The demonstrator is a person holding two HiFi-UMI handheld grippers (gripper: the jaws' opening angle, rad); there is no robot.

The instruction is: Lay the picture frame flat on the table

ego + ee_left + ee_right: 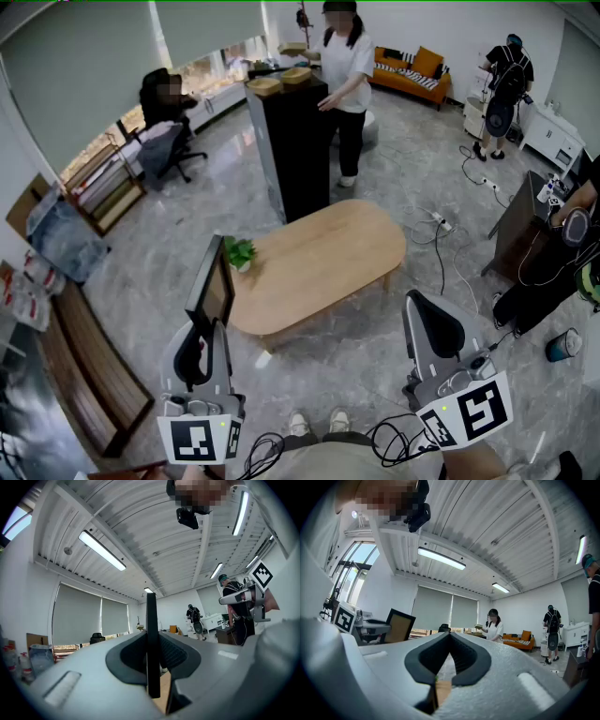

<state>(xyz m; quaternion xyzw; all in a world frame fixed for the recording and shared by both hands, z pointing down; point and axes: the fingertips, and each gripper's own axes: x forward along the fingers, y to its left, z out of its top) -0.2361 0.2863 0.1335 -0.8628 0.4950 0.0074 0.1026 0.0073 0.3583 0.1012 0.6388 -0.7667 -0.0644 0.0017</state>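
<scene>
1. Head view, left side: the left hand-held gripper [208, 323] clamps the picture frame [212, 286] by its lower edge. The frame stands upright at the left end of the bench [323, 267].
2. A small green plant [240, 253] sits on that end, just beside the frame.
3. The right hand-held gripper [433, 323] hangs off the bench's near edge, its jaws closed together and empty.
</scene>
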